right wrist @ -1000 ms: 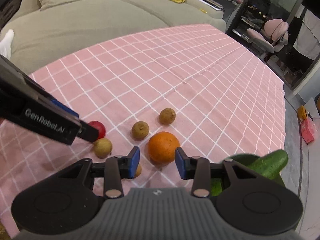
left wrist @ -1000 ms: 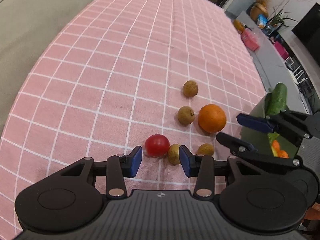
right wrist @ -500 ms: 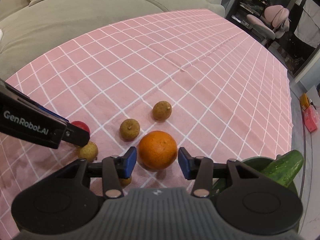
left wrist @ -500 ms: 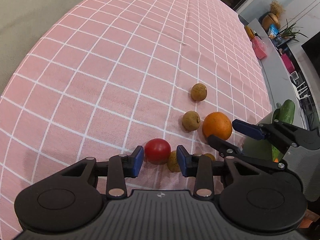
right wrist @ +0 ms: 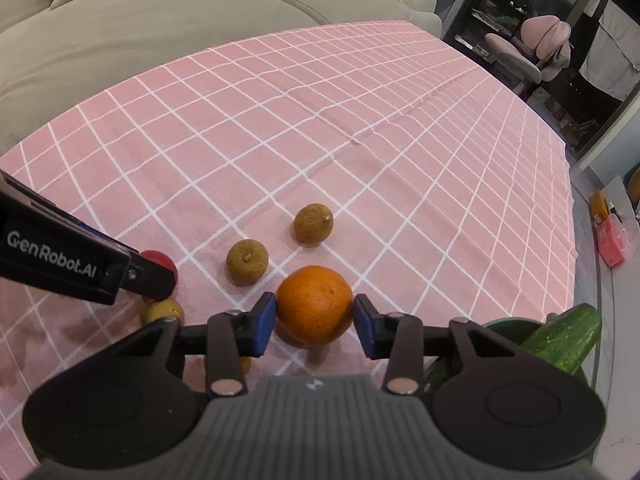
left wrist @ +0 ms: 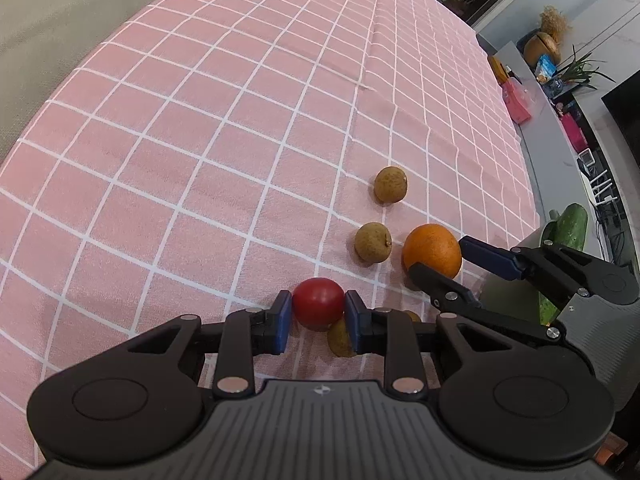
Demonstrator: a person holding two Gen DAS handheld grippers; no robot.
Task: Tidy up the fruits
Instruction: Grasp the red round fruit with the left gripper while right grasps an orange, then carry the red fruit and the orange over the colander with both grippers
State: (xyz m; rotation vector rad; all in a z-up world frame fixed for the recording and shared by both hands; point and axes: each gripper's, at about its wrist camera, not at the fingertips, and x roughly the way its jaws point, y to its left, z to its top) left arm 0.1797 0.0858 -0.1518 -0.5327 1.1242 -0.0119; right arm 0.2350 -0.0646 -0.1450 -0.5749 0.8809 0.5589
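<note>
Fruits lie loose on the pink checked cloth [left wrist: 200, 152]. My left gripper [left wrist: 316, 316] is closing on the red tomato [left wrist: 318, 302], pads touching; my right gripper [right wrist: 314, 318] is closing around the orange [right wrist: 315, 304]. Risk: a longan [left wrist: 340, 338] just beside the tomato may jam the pad or roll.

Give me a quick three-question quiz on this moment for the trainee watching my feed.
1. Which fruit sits between the left claw pads?
2. True or false: the cucumber lies flat on the pink checked cloth.
3. How many small brown longans lie beyond the orange, away from the right claw?

Key
1. The red tomato; the jaws are closing on it.
2. False: it leans out of the green bowl at the cloth's edge.
3. Two: the nearer longan and the farther longan.
</note>
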